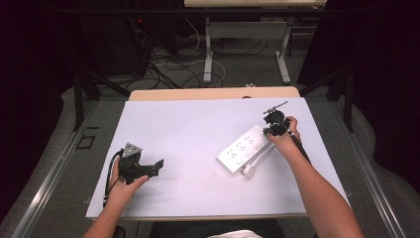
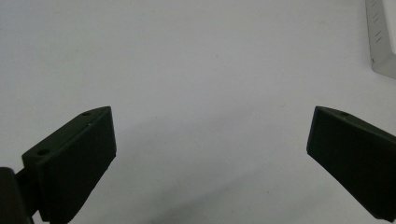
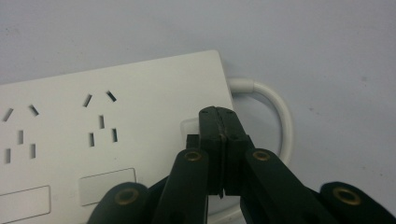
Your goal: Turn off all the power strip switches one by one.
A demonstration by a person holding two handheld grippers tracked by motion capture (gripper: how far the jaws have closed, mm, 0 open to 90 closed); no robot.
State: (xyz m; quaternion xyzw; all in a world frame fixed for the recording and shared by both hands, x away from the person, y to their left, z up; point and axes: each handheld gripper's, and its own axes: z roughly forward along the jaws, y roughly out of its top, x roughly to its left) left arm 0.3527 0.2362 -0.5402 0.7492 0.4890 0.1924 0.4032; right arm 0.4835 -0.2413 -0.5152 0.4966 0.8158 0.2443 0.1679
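High view: my right gripper (image 1: 271,130) sits at the far end of the white power strip (image 1: 243,148), my left gripper (image 1: 157,166) well off to the other side over bare table sheet (image 1: 198,124), nothing near it.

Right gripper view gives what the high one can't: my right gripper (image 3: 219,116) has its jaws clenched flat together, nothing between them, tips right over a small square switch (image 3: 189,126) at the strip's (image 3: 116,140) cord end. They look to be touching the switch, but the jaws cover it, so contact is hard to confirm. White cable (image 3: 280,116) loops out just past my tips and curls back under the gripper.

Left gripper view: my left gripper (image 2: 210,140) is released, jaws spread wide over plain sheet, holding and touching nothing; a corner of the strip (image 2: 380,37) shows far ahead to one side.

Strip lies flat, sockets up. Its long axis runs diagonally from my right gripper's tips away toward my left gripper's side and nearer me, cord end at my right gripper.
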